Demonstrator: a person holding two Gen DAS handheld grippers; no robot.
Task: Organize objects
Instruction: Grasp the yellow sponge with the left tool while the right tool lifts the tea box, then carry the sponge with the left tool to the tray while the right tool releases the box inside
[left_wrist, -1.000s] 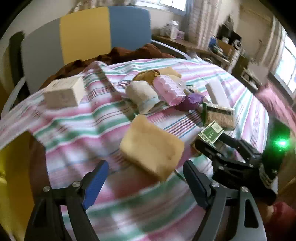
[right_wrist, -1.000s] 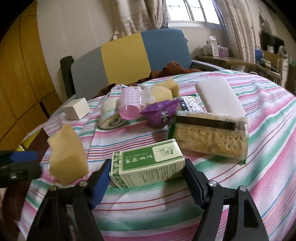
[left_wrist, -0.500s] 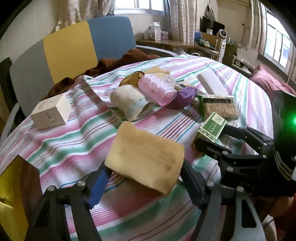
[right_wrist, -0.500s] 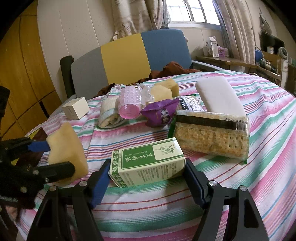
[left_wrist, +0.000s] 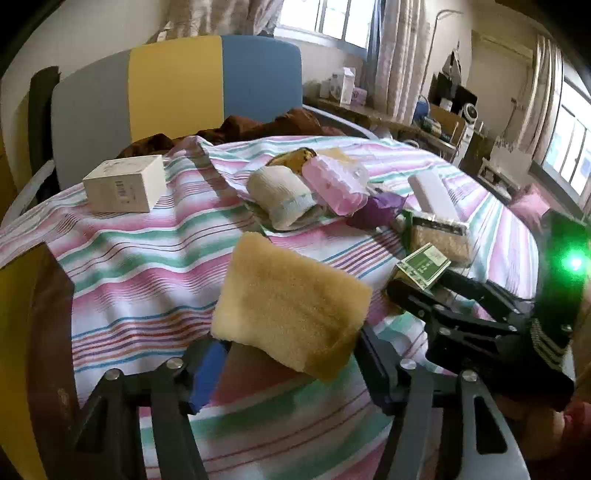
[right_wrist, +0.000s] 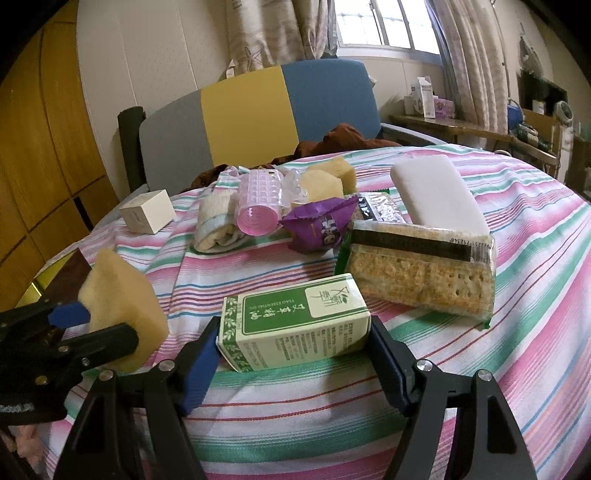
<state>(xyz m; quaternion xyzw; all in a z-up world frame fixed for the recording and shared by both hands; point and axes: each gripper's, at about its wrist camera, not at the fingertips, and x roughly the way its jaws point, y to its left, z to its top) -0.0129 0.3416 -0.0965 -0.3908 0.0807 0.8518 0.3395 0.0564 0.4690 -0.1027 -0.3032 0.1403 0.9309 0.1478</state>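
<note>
My left gripper (left_wrist: 291, 354) is shut on a yellow sponge (left_wrist: 291, 302) and holds it above the striped cloth (left_wrist: 147, 258). The sponge (right_wrist: 125, 295) and the left gripper (right_wrist: 92, 325) also show at the left of the right wrist view. My right gripper (right_wrist: 291, 347) is shut on a green and white box (right_wrist: 295, 317), which rests on or just above the cloth (right_wrist: 517, 295). The box (left_wrist: 424, 264) and right gripper (left_wrist: 417, 284) show at the right of the left wrist view.
On the cloth lie a cracker pack (right_wrist: 417, 273), a white block (right_wrist: 436, 195), a purple wrapper (right_wrist: 321, 225), a pink roller (right_wrist: 258, 206), a rolled towel (right_wrist: 214, 221), two more sponges (right_wrist: 325, 177) and a white box (right_wrist: 147, 210). A chair (right_wrist: 258, 122) stands behind.
My left gripper has closed in on the yellow sponge and lifted it off the cloth, with the view levelling out. The right gripper and green box have stayed put.
</note>
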